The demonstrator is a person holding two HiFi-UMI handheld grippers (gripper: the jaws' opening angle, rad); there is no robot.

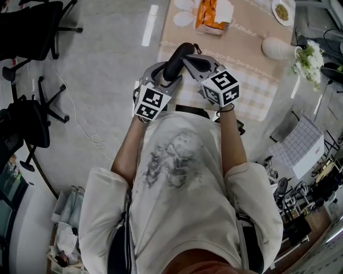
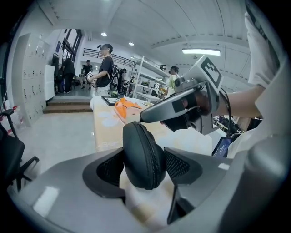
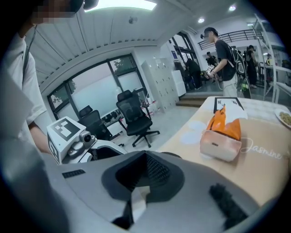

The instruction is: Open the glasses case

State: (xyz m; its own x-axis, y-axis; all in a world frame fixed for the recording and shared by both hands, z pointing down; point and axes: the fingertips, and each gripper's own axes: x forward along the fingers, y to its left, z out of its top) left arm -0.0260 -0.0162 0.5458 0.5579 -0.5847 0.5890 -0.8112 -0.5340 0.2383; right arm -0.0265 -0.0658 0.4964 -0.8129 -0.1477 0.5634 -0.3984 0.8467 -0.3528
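Black and zipped shut, the glasses case (image 2: 143, 157) is clamped between the left gripper's (image 2: 145, 167) mesh pads. The right gripper (image 3: 144, 169), jaws pressed fully together, touches its tip to the case's top end, above the table's (image 1: 252, 93) near edge.

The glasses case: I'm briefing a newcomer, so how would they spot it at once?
Start at the table with the beige cloth; over its near edge, the left gripper clamps the glasses case. It is black, rounded and zipped around its edge, unlike the orange packet and white vase farther back.
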